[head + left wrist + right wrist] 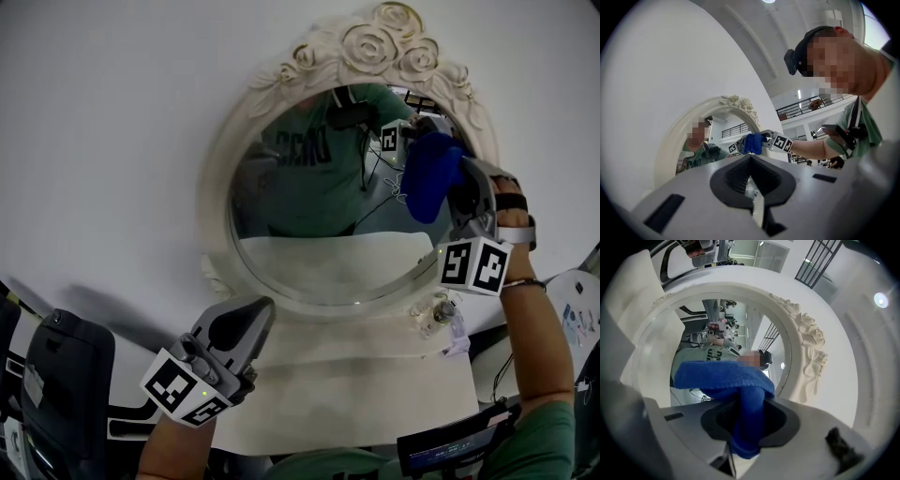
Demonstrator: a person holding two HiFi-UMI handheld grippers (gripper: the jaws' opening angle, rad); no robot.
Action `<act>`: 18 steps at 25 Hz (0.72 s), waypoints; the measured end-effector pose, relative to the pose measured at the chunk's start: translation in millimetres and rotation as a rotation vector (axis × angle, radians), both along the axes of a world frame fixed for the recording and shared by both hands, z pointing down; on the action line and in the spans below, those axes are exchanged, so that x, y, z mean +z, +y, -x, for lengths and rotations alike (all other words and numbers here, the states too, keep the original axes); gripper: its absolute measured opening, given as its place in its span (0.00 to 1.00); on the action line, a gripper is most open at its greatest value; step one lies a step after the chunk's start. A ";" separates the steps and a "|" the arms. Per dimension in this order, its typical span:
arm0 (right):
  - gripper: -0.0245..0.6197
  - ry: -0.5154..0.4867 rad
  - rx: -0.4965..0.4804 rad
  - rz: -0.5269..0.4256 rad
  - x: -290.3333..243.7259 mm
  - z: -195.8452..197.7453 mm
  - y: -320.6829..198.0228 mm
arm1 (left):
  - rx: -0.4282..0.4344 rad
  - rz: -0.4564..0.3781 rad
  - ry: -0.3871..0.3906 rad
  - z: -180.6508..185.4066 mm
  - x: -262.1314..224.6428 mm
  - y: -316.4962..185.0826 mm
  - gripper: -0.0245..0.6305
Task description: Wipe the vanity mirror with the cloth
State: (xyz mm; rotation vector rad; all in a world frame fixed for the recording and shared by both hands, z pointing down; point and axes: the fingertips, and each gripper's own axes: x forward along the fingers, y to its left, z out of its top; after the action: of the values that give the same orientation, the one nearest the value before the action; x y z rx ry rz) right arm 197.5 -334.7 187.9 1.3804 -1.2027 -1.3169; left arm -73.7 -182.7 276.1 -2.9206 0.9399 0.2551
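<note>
An oval vanity mirror [319, 262] in a cream frame carved with roses [384, 42] stands against the white wall. My right gripper [441, 159] is up at the glass's upper right, shut on a blue cloth [429, 178] that touches the glass. In the right gripper view the blue cloth [740, 390] folds out of my right gripper [745, 404] in front of the mirror glass [717, 329]. My left gripper [246, 323] hangs below the mirror's lower left, shut and holding nothing. The left gripper view shows my left gripper [751, 161], the mirror [670, 145] and the blue cloth [752, 143] beyond.
The mirror stands on a white tabletop [347, 384]. A small clear bottle [441, 314] sits by the frame's lower right. A dark device [66, 375] is at the lower left and a small screen [450, 450] at the bottom right.
</note>
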 end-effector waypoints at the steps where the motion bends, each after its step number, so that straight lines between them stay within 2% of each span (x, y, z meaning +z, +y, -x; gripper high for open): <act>1: 0.20 -0.007 0.009 0.003 -0.5 -0.1 -0.2 | -0.002 0.001 0.001 1.2 0.3 0.6 0.03; 3: 0.20 -0.037 0.001 0.003 -2.7 7.0 1.7 | -0.008 0.005 0.002 5.2 1.3 1.4 0.03; 5: 0.20 -0.058 -0.074 -0.005 -3.0 34.0 8.5 | -0.016 0.010 0.002 10.5 3.0 1.6 0.03; 8: 0.20 -0.035 -0.233 0.003 5.2 102.8 17.8 | -0.029 0.015 0.002 19.0 5.0 2.5 0.03; 12: 0.20 0.006 -0.382 0.027 15.2 199.5 17.6 | -0.048 0.015 0.003 30.3 5.2 6.0 0.03; 15: 0.20 0.041 -0.451 0.032 17.9 257.5 16.2 | -0.062 0.015 0.006 38.1 5.3 8.9 0.03; 18: 0.20 0.063 -0.471 0.042 20.7 292.7 9.9 | -0.075 0.016 0.008 46.6 6.7 11.7 0.03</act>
State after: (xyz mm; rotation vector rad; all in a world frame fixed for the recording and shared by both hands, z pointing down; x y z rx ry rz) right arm -95.3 -324.8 208.6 1.0495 -1.5627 -1.6290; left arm -120.3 -171.1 282.7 -2.8931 1.0555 0.2563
